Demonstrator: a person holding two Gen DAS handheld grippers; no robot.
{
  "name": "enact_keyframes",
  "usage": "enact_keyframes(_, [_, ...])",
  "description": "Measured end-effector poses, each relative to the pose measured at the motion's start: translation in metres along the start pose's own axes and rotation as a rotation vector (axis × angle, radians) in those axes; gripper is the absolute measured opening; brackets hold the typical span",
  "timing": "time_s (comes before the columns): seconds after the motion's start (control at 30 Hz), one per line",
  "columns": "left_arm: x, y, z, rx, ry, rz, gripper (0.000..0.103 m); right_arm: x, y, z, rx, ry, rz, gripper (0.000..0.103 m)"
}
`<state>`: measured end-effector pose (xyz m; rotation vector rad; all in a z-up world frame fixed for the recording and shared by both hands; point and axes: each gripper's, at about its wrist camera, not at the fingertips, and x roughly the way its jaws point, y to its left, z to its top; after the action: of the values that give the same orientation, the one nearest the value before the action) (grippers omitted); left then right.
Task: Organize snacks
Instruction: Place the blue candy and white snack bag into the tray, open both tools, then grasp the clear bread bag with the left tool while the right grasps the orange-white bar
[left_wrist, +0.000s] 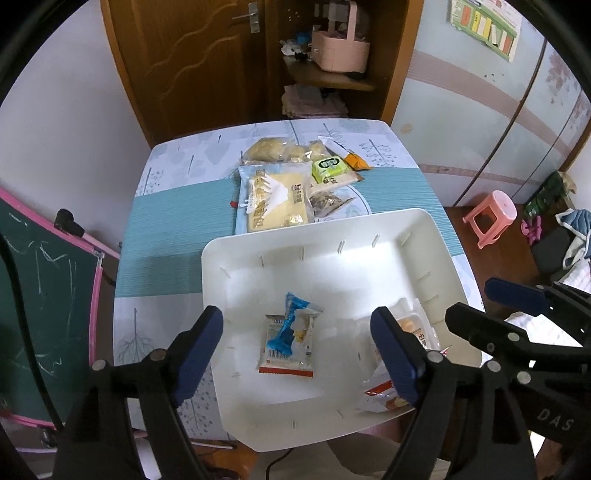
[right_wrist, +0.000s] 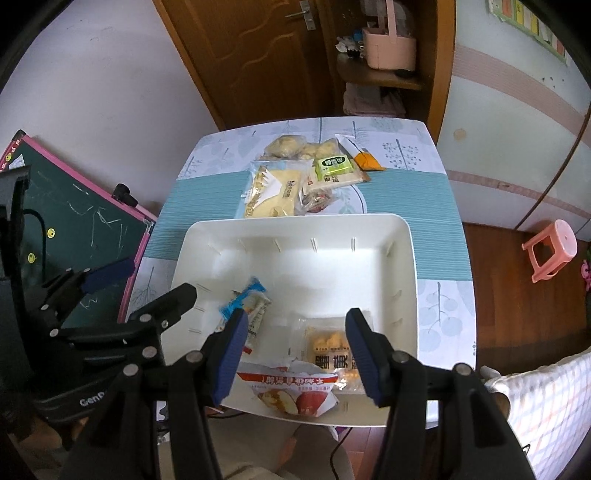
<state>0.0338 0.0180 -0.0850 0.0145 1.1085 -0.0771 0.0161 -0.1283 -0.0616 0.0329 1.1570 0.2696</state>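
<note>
A white bin (left_wrist: 424, 236) (right_wrist: 402, 236) sits at the near end of the table. Inside lie a blue-and-white snack packet (left_wrist: 290, 338) (right_wrist: 245, 301), a clear pack of yellow biscuits (right_wrist: 328, 343) and a red-and-white snack bag (right_wrist: 291, 391) (left_wrist: 380, 397). Beyond the bin a pile of snacks lies on the table: a large yellow bag (left_wrist: 275, 197) (right_wrist: 273, 190), a green packet (left_wrist: 328, 166) (right_wrist: 332, 164), an orange packet (left_wrist: 356, 160) (right_wrist: 369, 160). My left gripper (left_wrist: 297, 350) (right_wrist: 144, 280) is open above the blue packet. My right gripper (right_wrist: 297, 354) (left_wrist: 491, 302) is open above the biscuit pack.
A green chalkboard with a pink frame (left_wrist: 48, 295) (right_wrist: 81, 229) leans left of the table. A pink stool (left_wrist: 491, 218) (right_wrist: 550, 251) stands on the floor at the right. A wooden door and a shelf with a pink basket (left_wrist: 340, 48) stand behind the table.
</note>
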Motion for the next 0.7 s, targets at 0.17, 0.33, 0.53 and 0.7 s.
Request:
enact_keyframes(0.17, [0.0, 0.003, -0.001, -0.014, 0.003, 0.008, 0.081, 0.003, 0.005, 0.0, -0.018, 0.004, 0.003, 0.056])
enact_keyframes(0.33, [0.001, 0.006, -0.001, -0.024, 0.002, 0.012, 0.081, 0.006, 0.007, 0.001, -0.022, 0.01, 0.009, 0.056])
enact_keyframes(0.53, [0.0, 0.005, 0.001, -0.023, -0.007, 0.013, 0.081, 0.007, 0.006, 0.001, -0.021, 0.004, 0.02, 0.056])
enact_keyframes(0.7, [0.002, 0.007, 0.002, -0.031, -0.011, 0.014, 0.081, 0.008, -0.004, 0.003, 0.017, 0.0, 0.025, 0.056])
